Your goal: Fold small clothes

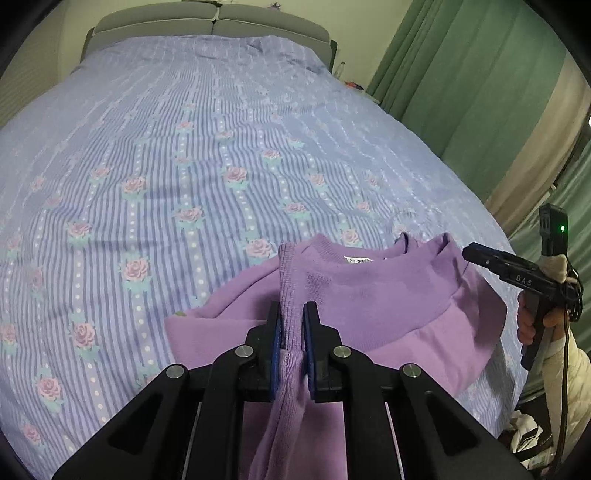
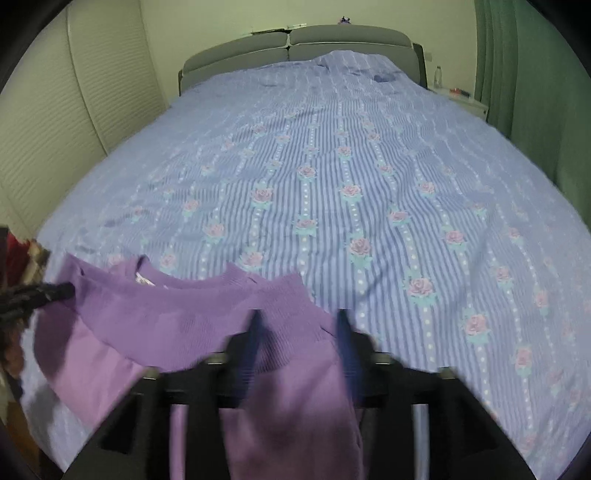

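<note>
A purple sweatshirt point(image 1: 388, 295) with a ribbed hem lies at the near edge of the bed; it also shows in the right wrist view point(image 2: 166, 314). My left gripper point(image 1: 293, 314) is shut on a bunched part of its ribbed hem. My right gripper point(image 2: 299, 325) is open, its fingers spread either side of the ribbed hem, which lies between them. That view is blurred by motion. The right gripper also shows in the left wrist view point(image 1: 469, 254) at the sweatshirt's right edge. The left gripper shows at the left of the right wrist view point(image 2: 55, 291).
The bed is covered by a blue striped spread with roses point(image 1: 221, 166), with a grey headboard point(image 1: 210, 26) at the far end. Green curtains point(image 1: 461, 74) hang on the right. A pale wardrobe point(image 2: 55, 110) stands on the left. A nightstand with a bottle point(image 2: 458, 96) is at the far right.
</note>
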